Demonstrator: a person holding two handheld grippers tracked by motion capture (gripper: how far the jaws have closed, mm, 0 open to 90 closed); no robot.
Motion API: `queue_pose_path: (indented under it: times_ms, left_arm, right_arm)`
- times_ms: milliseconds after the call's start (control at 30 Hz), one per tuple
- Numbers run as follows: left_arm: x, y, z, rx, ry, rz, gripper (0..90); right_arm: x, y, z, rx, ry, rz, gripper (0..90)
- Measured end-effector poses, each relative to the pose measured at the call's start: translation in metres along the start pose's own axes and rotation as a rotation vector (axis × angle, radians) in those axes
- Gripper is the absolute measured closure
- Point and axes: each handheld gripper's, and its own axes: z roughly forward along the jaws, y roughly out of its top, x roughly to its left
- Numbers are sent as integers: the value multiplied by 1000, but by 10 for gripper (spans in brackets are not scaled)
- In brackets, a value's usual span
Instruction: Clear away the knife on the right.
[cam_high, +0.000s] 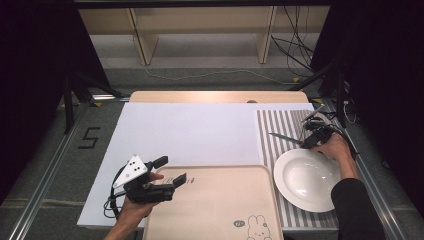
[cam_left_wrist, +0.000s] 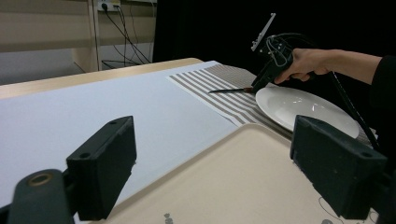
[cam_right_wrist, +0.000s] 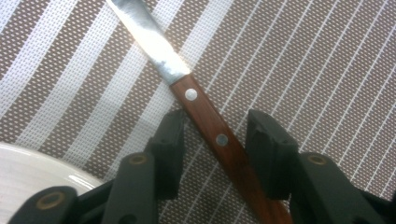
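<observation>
A knife with a wooden handle (cam_right_wrist: 210, 128) and a steel blade (cam_high: 284, 137) lies on the striped placemat (cam_high: 270, 150), just beyond the white plate (cam_high: 306, 179). My right gripper (cam_right_wrist: 215, 123) points down over the handle with one jaw on each side of it. A gap shows on both sides, so the pads do not press on it. From the left gripper view, that gripper (cam_left_wrist: 256, 86) touches down at the knife (cam_left_wrist: 229, 90) by the plate (cam_left_wrist: 303, 105). My left gripper (cam_high: 171, 170) hovers open over the near left corner of the beige tray (cam_high: 215, 205), with nothing between its jaws.
A white sheet (cam_high: 190, 130) covers most of the wooden table. The beige tray (cam_left_wrist: 233, 182), printed with a rabbit (cam_high: 255, 225), sits at the front edge beside the plate. Cables and wooden shelf legs stand behind the table, and metal rails run along both sides.
</observation>
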Motion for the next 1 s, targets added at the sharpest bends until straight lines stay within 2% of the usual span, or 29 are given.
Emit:
queue_pose_path:
  times_ms: [300,467,633,767,933,1000]
  left_arm:
    - [0,0,0,-1,0,3,144]
    - [0,0,0,-1,1,2,144]
    - [0,0,0,-1,1,4,144]
    - [0,0,0,-1,1,1,144]
    - [0,0,0,0,0,3,144]
    - [0,0,0,0,0,2,144]
  right_arm:
    - [5,2,-1,13,3,-33,695]
    - [9,3,-1,15,-6,-81,761]
    - [13,3,-1,20,-31,-110,768]
    - [15,2,-4,-11,-60,-137,769]
    - [16,2,-13,-79,-92,-139,769]
    - [18,2,-16,-93,-117,-156,770]
